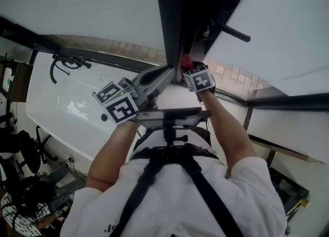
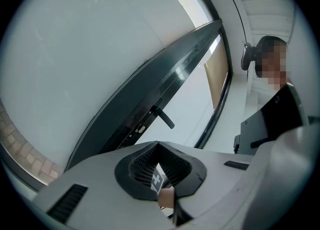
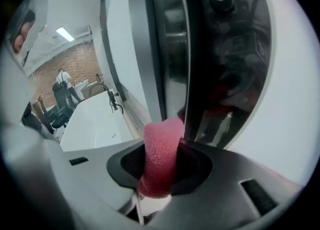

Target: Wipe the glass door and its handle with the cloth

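You are standing at the glass door (image 1: 177, 20), and its handle (image 1: 234, 31) is sticking out just above your right gripper (image 1: 198, 79). This gripper is pinching the pink cloth (image 3: 160, 159) and seems to be pressing it against the dark frame, to rub there. Your left gripper (image 2: 157, 146) is hanging beside it with jaws together, empty.

Right gripper (image 1: 191, 71) with red cloth (image 1: 185, 61) against dark door frame (image 1: 175, 20).

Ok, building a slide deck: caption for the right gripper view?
Right tool shut on a pink cloth, its tip close to the dark door frame.
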### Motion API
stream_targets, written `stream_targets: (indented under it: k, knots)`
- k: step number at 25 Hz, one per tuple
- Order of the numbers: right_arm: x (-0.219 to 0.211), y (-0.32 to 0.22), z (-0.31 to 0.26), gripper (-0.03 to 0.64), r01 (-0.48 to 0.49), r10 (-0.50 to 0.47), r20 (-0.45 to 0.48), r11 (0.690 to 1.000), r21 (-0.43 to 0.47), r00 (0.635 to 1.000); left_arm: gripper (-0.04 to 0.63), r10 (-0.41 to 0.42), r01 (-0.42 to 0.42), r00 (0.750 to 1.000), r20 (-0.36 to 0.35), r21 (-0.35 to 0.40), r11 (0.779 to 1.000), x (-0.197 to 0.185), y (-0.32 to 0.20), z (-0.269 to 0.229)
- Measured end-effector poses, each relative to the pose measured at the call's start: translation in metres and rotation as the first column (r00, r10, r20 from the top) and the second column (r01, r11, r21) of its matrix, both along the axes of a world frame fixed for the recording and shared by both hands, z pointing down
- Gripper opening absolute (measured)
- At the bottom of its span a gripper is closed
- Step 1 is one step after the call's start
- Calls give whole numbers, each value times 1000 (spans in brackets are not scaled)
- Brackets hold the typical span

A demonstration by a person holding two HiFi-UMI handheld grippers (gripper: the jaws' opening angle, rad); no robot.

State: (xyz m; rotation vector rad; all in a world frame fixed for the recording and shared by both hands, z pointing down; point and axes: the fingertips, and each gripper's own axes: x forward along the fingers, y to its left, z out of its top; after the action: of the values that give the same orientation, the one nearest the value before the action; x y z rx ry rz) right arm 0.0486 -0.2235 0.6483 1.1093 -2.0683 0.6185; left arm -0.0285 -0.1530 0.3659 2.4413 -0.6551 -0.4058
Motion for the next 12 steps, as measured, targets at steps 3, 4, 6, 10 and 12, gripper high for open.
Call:
stream_targets:
  k: [3,4,6,10,12]
  knots:
    - [-1,-3,13,112,-76,83,84,994,-83,993,-8,-27,27,1000,5,-27,999,2,-1,-7]
    - [-2,-5,16,112,-105,119,128,988,-117,985,-8,-29,29,1000,8,-29,999,2,-1,-7]
    - [-2,-9,24,112,-164,205,207,967,-196,957,-8,-32,32,999,14,-31,999,1,-2,-5]
    - [0,-15,33,112,-219,304,287,931,-291,908,-8,-39,39,999,15,-35,999,0,-2,-4]
    - [0,-18,31,112,-222,306,292,931,-288,906,-8,-39,40,999,17,-36,999,-1,-2,-2]
